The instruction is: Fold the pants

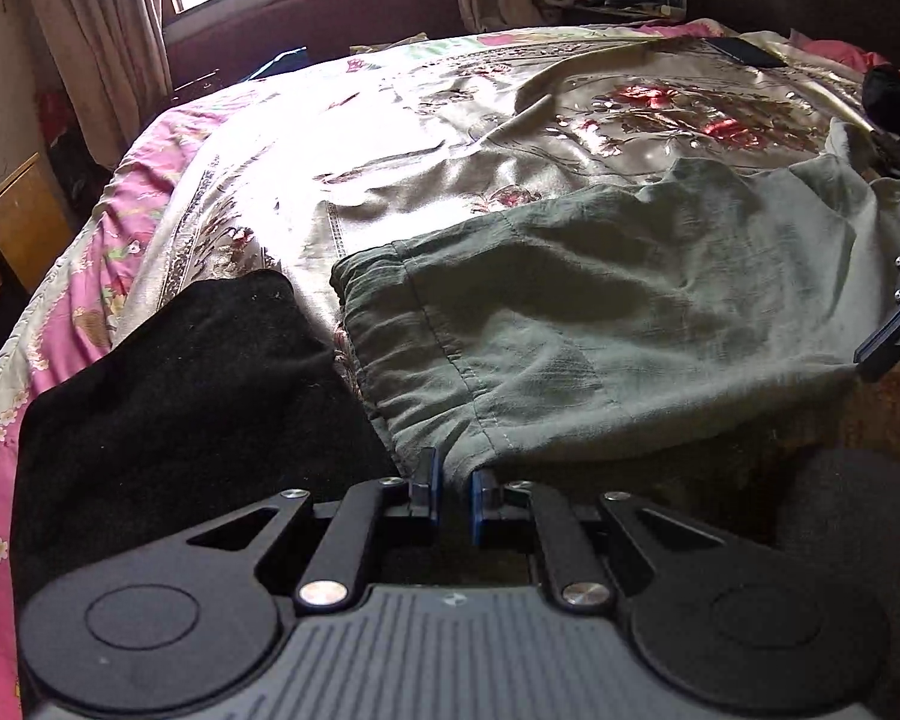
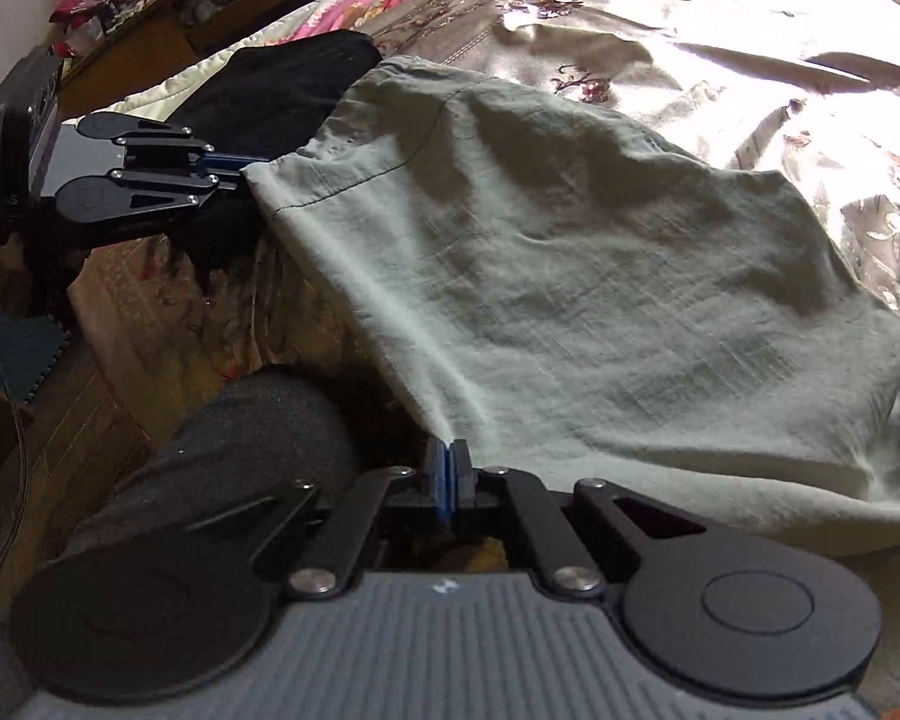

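Grey-green pants [image 1: 600, 300] lie folded over on a floral satin bedspread [image 1: 426, 138], with the elastic waistband at the left. My left gripper [image 1: 455, 480] is shut on the waistband's near corner, and the cloth rises from between its blue pads. The right wrist view shows this gripper [image 2: 243, 171] pinching that corner from the left. My right gripper [image 2: 448, 463] is shut on the near edge of the pants [image 2: 570, 276], and the fabric pulls into creases towards its fingertips. In the left wrist view it shows only partly, at the right edge [image 1: 888, 348].
A black garment [image 1: 180, 396] lies beside the waistband, near the bed's left edge. A dark rounded shape [image 2: 252, 438] sits close below the bed's near edge. A dark phone [image 1: 744, 51] and more clothes [image 1: 888, 90] lie at the far right. Wooden furniture [image 1: 12, 228] stands left of the bed.
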{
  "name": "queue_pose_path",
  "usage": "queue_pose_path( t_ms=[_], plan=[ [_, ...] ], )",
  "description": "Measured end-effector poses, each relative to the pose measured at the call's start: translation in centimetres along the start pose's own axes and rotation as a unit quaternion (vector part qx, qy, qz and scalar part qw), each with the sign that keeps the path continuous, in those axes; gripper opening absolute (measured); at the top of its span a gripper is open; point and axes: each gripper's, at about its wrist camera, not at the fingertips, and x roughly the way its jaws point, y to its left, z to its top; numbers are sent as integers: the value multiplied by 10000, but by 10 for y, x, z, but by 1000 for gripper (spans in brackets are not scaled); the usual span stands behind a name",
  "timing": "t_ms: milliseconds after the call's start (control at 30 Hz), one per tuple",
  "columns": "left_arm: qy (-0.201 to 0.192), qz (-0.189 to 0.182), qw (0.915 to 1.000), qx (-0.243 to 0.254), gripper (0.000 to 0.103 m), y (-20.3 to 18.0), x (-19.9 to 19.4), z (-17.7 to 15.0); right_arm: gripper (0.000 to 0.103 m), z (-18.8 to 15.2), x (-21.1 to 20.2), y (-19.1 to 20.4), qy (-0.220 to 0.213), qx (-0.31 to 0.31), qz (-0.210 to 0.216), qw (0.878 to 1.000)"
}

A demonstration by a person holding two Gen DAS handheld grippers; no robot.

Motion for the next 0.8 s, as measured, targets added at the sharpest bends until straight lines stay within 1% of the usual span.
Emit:
queue_pose_path(
  t_ms=[100, 167, 233, 300, 367, 433, 467, 533, 600, 633, 667, 733, 800],
  plan=[
    [76, 118, 9999, 74, 29, -2, 3, -11, 1, 0, 11, 0, 224, -19, 61, 9997],
    [113, 157, 9998, 82, 31, -4, 6, -14, 7, 0, 18, -3, 308, 52, 0, 9995],
    [142, 223, 9995, 191, 32, -8, 7, -15, 9, 0, 20, -4, 364, 141, -33, 9992],
    [196, 233, 9992, 265, 32, -10, 4, -15, 9, 0, 13, -4, 261, 135, -50, 9996],
    [190, 230, 9994, 197, 32, -10, -4, -15, 9, -2, 2, -3, 100, 110, -44, 9999],
    [121, 260, 9995, 131, 34, -11, -16, -14, 9, -3, -11, -3, -61, 112, -74, 9999],
    [81, 315, 9994, 110, 35, -12, -22, -13, 9, -4, -19, -4, -155, 100, -132, 9997],
    [-6, 440, 9990, 99, 41, -15, -33, -13, 10, -8, -26, -4, -309, 67, -275, 9991],
    [-143, 586, 9982, 63, 42, -18, -42, -12, 11, -11, -27, -6, -431, 119, -386, 9983],
    [-227, 624, 9978, 47, 42, -19, -44, -11, 15, -11, -24, -8, -446, 212, -379, 9981],
    [-294, 585, 9979, -8, 42, -21, -43, -10, 17, -13, -20, -12, -444, 330, -357, 9978],
    [-245, 358, 9990, -56, 44, -27, -32, -9, 17, -15, -11, -18, -435, 566, -285, 9970],
    [-116, 385, 9990, 210, 45, -38, -15, -9, 17, -17, -4, -22, -437, 729, -281, 9960]
  ],
)
